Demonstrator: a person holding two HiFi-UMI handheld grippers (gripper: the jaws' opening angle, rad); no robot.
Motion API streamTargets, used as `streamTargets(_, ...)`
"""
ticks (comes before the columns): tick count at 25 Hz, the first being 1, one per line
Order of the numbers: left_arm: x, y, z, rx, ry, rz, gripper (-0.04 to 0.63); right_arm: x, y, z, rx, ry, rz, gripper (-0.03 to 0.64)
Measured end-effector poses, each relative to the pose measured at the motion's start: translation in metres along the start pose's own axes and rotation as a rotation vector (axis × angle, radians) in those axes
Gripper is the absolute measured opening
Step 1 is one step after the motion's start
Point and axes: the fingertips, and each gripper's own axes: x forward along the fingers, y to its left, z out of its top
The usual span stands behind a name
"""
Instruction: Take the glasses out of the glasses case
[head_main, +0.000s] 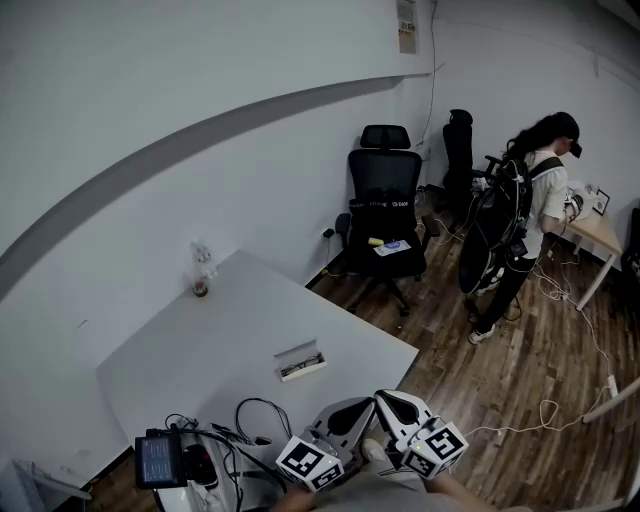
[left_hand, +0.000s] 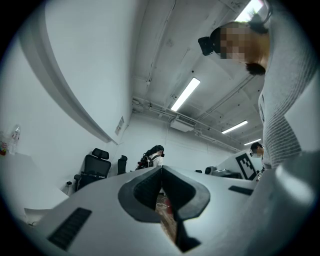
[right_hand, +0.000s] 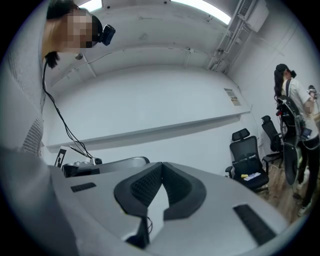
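The glasses case (head_main: 300, 361) lies open on the white table (head_main: 200, 350), near its right corner, with dark glasses inside it. Both grippers are held low by my body, short of the table's near edge and well away from the case. In the head view the left gripper (head_main: 352, 410) and the right gripper (head_main: 393, 402) sit side by side with their tips close together. The left gripper (left_hand: 161, 169) points up at the room and ceiling, shut on nothing. The right gripper (right_hand: 161, 165) is also shut and empty. The case is not visible in either gripper view.
A small bottle (head_main: 203, 270) stands at the table's far edge by the wall. Black cables (head_main: 255, 415) and a device with a screen (head_main: 160, 460) lie at the near left. A black office chair (head_main: 385, 215) and a standing person (head_main: 530, 220) are beyond the table.
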Motion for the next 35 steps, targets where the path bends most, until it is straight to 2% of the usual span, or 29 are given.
streamTargets(6, 0.025, 0.042, 0.012, 0.042, 0.0, 0.037, 0.012, 0.045, -0.025, 0.009, 0.005, 0.006, 0.054, 0.012)
streamTargets(14, 0.036, 0.09, 0.021, 0.028, -0.018, 0.117, 0.014, 0.094, -0.04, 0.01, 0.008, 0.035, 0.14, 0.012)
streamTargets(27, 0.035, 0.137, 0.027, 0.056, 0.006, 0.238, 0.014, 0.146, -0.043, -0.001, 0.028, 0.103, 0.332, 0.012)
streamTargets(35, 0.044, 0.169, 0.034, 0.108, 0.011, 0.289, 0.014, 0.171, -0.059, -0.006, 0.007, 0.139, 0.402, 0.012)
